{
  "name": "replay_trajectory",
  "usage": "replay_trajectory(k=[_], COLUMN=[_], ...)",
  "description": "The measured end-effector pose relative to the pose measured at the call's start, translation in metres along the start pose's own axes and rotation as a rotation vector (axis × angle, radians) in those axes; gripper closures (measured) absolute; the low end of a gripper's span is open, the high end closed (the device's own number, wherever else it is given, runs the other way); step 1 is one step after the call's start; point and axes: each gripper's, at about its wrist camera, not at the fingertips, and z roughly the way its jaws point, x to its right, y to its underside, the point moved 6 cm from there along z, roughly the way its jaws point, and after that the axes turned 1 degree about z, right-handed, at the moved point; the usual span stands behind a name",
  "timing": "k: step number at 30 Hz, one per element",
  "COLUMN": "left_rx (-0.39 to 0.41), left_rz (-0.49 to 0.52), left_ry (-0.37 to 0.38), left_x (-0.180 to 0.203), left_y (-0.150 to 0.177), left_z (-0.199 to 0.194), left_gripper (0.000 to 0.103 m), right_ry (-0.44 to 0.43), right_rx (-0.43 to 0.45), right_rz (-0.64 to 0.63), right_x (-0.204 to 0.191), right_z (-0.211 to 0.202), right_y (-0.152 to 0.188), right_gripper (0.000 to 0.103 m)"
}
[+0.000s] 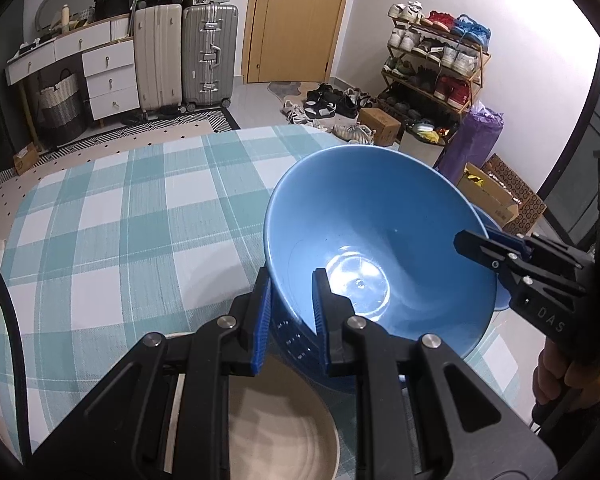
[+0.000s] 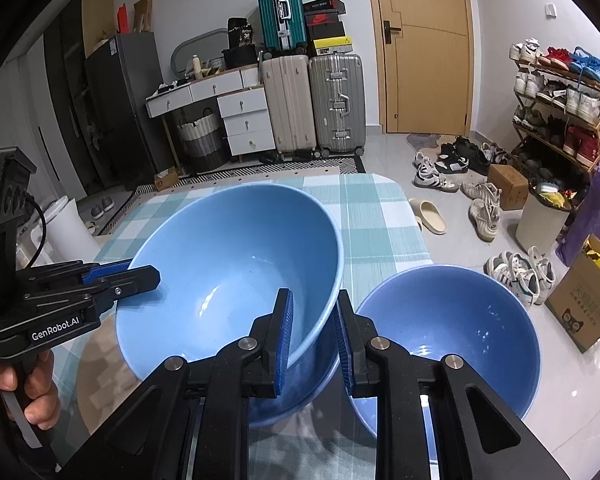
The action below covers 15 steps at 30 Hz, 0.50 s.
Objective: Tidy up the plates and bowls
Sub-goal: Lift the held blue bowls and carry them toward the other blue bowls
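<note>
Covering the bench (image 1: 112, 216) is a teal-and-white checked cloth. Above it, tilted, sits the large blue bowl (image 2: 228, 284), gripped on two sides. The left tool (image 1: 290, 304) clamps the bowl's near-left rim, one finger outside the wall and one inside. The right tool (image 2: 312, 328) clamps the opposite rim the same way, one finger inside and one outside. A smaller blue bowl (image 2: 456, 332) stands just right of the large one. A beige plate (image 1: 276, 428) lies beneath the left tool, partly hidden.
</note>
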Motion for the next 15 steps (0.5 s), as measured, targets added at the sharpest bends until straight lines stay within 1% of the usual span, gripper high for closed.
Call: replay_trajectory(k=[4,5,8,15], left_rx=[-0.013,-0.016,-0.020,-0.036], left_rz=[-0.001,0.003,0.018,0.031], left_ry=[-0.002,-0.006,-0.027,-0.048], left_x=[-0.002,-0.003,-0.003,-0.007], left_y=[0.007,0.009,0.011,0.018], left_z=[0.010,0.012,0.019,0.030], left_gripper=[0.088,0.088,0.088,0.087], right_ry=[0.013,0.028,0.035,0.060], right_rx=[-0.002,-0.002,-0.002,-0.015], right_rz=[-0.007,-0.019,-0.026,-0.049], right_x=[0.000,-0.001,-0.001,-0.007], right_z=[0.004,0.007,0.008,0.019], right_y=[0.006,0.010,0.013,0.020], right_gripper=[0.082,0.082,0.082,0.081])
